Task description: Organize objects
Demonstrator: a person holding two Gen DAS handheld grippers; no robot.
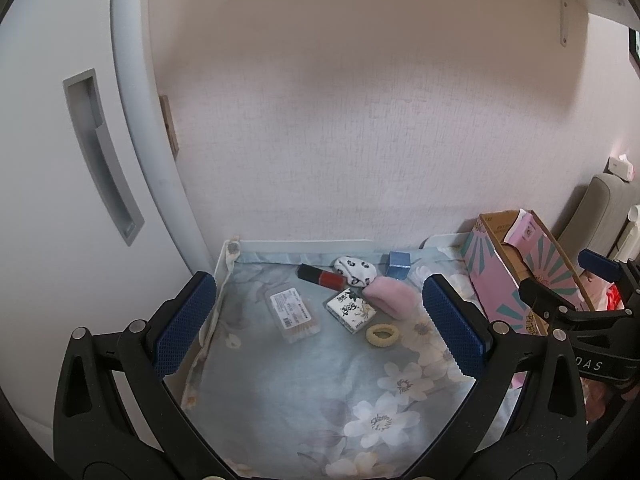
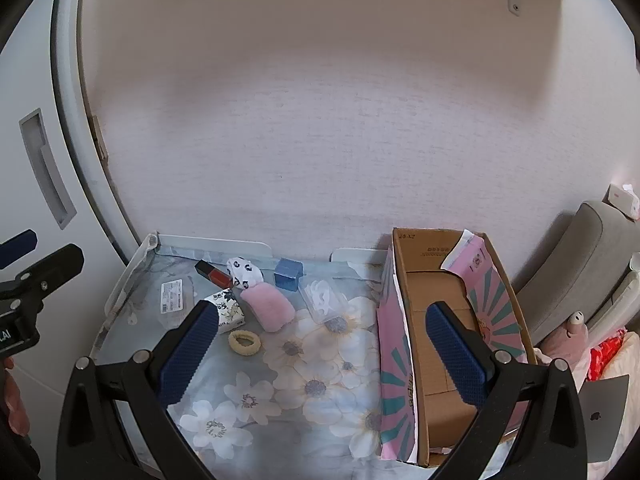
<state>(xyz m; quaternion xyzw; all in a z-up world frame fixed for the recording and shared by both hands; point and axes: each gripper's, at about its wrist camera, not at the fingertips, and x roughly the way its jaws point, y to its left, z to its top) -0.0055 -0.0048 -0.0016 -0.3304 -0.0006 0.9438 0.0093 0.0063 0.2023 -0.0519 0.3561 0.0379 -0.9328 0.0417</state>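
**Both jaws wide over a cluttered floral table, box waiting alongside**

Left wrist view: the left gripper (image 1: pixel 320 328) hangs tilted down over the table (image 1: pixel 288 392), which is draped in a floral cloth, its jaws spread wide with nothing between them. The loose things sit bunched toward the wall: a red and black lipstick (image 1: pixel 322 277), a patterned white sock (image 1: pixel 356 271) touching it, a blue cube (image 1: pixel 399 265), a pink plush pouch (image 1: pixel 390 298), a printed tissue pack (image 1: pixel 351 310), a cream hair tie (image 1: pixel 382 335) and a clear labelled packet (image 1: pixel 294 316). The pink cardboard box (image 1: pixel 516 280) stands at the table's right, with the right gripper's arm crossing in front of it.

Right wrist view: the right gripper (image 2: pixel 320 356) also stands fully open and empty, straddling the box's left wall (image 2: pixel 394 360). The box lies open-topped and looks empty, so it probably serves as the collecting bin. A clear plastic case (image 2: pixel 324 300) lies between the cube (image 2: pixel 288 274) and the box. No item appears sorted yet; the hair tie (image 2: pixel 244 342) and pouch (image 2: pixel 269 307) lie closest to this gripper's left pad.
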